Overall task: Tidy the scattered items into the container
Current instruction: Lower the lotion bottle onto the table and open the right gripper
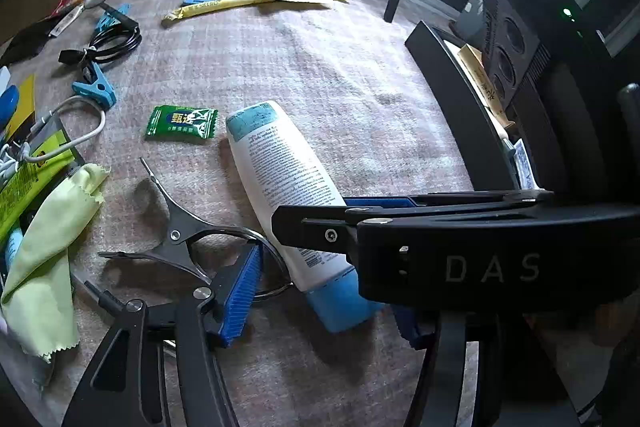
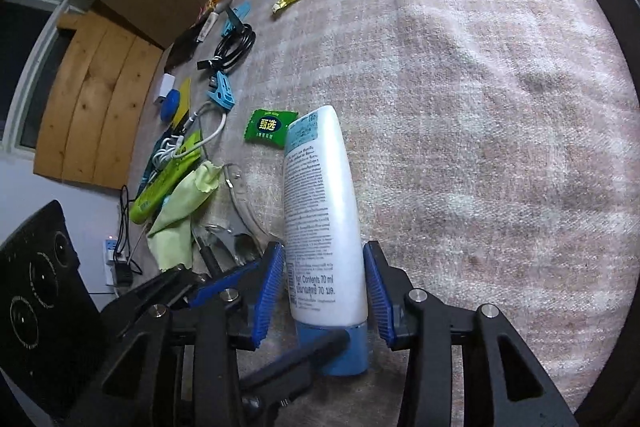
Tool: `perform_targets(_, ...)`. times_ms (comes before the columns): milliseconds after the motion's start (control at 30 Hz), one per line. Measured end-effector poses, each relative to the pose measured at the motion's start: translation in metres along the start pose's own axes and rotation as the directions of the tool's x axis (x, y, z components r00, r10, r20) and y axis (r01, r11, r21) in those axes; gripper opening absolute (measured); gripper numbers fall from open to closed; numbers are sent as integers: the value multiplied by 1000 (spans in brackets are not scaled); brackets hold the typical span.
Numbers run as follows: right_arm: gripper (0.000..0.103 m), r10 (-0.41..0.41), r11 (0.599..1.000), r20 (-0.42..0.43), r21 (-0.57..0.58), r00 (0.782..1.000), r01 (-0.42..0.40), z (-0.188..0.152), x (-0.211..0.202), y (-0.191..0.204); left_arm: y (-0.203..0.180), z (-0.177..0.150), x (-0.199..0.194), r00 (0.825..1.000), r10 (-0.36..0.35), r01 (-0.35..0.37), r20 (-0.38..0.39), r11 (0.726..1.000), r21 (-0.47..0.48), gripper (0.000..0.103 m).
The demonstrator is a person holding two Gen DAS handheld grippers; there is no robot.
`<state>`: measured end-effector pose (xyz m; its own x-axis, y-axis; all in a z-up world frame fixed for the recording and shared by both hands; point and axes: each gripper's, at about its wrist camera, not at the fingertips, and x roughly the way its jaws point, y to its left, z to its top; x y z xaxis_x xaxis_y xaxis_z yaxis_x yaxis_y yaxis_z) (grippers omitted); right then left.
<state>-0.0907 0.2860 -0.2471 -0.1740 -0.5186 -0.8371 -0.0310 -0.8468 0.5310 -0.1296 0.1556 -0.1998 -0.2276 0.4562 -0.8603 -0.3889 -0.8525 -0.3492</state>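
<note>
White tube (image 2: 320,219) between right gripper (image 2: 320,291) pads, long axis running straight ahead; narrowly parted, not pressing. Left gripper (image 1: 320,291) beside it, spread wider, holding nothing.

Your right gripper (image 1: 460,247) hides the white tube's (image 1: 280,171) lower half; the black container (image 1: 452,99) runs off frame, its contents barely legible.

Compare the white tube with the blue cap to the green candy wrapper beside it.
The white tube with the blue cap is long, rounded and covered in small black print; the green candy wrapper is small, flat and crinkled, with bold characters. The tube lies between the right gripper pads; the wrapper lies free. Both rest on the pinkish cloth.
</note>
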Motion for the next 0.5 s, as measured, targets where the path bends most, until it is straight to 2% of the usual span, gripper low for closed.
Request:
perform_targets(200,39,-4,999,-17,-44,1000,3,0,0,1,7,2,-2,999,-51,52,17,996,-73,63)
perform_targets(333,36,-21,998,-32,-56,999,19,2,0,2,11,-3,-1,999,23,-20,32,995,-94,68)
perform_targets(433,36,-35,996,-33,-77,999,32,1,0,4,16,-9,2,999,-35,40,41,989,-142,69)
perform_targets(500,36,-38,995,-35,-91,999,34,0,1,4,13,-13,2,998,-14,22,59,991,-129,69)
